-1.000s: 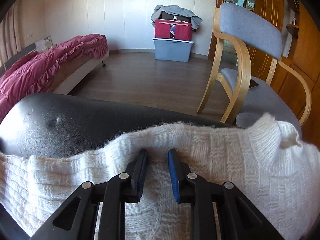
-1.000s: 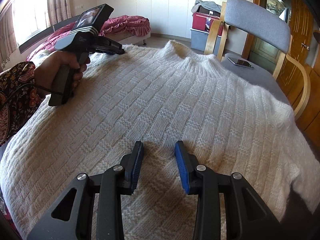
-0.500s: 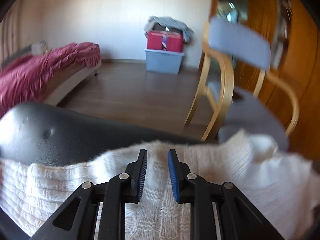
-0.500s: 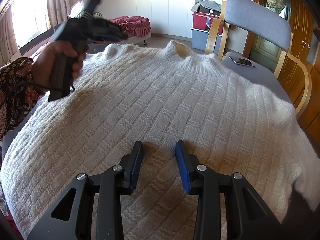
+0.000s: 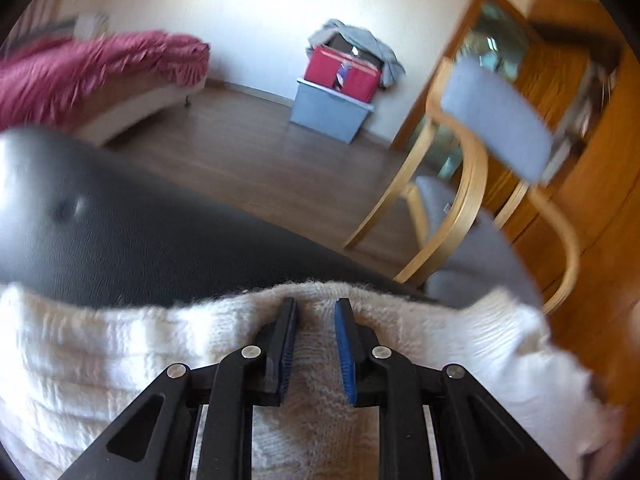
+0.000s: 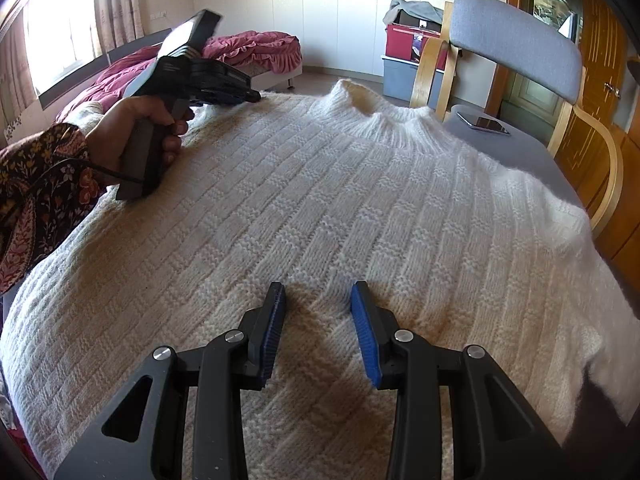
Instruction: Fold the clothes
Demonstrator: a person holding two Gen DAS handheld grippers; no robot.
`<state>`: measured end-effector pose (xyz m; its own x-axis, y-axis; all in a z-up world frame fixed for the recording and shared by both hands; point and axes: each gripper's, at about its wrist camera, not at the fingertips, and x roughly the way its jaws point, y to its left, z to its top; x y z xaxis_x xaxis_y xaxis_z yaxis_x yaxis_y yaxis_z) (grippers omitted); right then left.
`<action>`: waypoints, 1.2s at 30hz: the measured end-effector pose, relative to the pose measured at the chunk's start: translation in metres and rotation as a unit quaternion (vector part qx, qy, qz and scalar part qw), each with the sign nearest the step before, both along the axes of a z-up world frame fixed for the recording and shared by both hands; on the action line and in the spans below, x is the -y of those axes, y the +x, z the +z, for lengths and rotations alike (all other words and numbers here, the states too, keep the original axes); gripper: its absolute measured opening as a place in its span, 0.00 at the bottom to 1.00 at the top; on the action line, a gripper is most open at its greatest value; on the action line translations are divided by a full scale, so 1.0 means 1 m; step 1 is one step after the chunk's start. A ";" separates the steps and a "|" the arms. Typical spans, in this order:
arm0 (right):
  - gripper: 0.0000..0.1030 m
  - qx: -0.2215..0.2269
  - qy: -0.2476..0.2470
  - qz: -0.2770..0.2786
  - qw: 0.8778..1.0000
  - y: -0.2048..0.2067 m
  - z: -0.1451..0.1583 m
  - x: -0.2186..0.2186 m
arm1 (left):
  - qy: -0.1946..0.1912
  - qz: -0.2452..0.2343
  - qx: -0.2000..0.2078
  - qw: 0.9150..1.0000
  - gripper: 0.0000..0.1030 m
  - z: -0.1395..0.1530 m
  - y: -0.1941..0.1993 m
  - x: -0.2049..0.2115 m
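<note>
White knit covers nearly the whole work surface: the sweater [image 6: 320,208] lies flat, collar at twelve o'clock, hem toward six. At ten o'clock in the right wrist view, the left gripper [image 6: 256,97] rests at the sweater's far shoulder edge. Its own view shows the jaws narrowly parted with a ridge of knit between the pads [image 5: 289,344], though whether they pinch it cannot be told. At six o'clock the right gripper [image 6: 318,330] sits partly open, jaws straddling a small rise of fabric, not closed on it. The step looks like taking hold for a first fold. Next, both need firm pinches. Black cushion [image 5: 120,232] lies bare beyond the shoulder edge; the chair [image 6: 516,36] with a phone [image 6: 484,123] crowds two o'clock.
</note>
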<state>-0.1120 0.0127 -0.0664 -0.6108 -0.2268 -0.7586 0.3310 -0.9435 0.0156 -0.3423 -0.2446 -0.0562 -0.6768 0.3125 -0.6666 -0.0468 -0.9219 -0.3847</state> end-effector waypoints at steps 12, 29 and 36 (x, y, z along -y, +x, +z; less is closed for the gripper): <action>0.39 0.001 -0.003 0.002 1.000 -0.002 0.000 -0.001 | -0.094 0.015 -0.001 0.995 0.25 0.008 0.017 -0.012; 0.39 0.004 -0.012 0.003 1.000 -0.002 -0.001 -0.004 | -0.068 0.115 -0.017 0.991 0.19 0.043 0.050 -0.015; 0.40 0.003 -0.007 0.003 1.000 -0.002 -0.001 -0.001 | -0.116 0.085 -0.054 0.988 0.23 0.038 0.113 -0.099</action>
<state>-0.1135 0.0139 -0.0673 -0.6051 -0.2410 -0.7588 0.3361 -0.9413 0.0309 -0.2295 -0.1458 -0.0184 -0.7769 0.0349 -0.6286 0.0872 -0.9829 -0.1624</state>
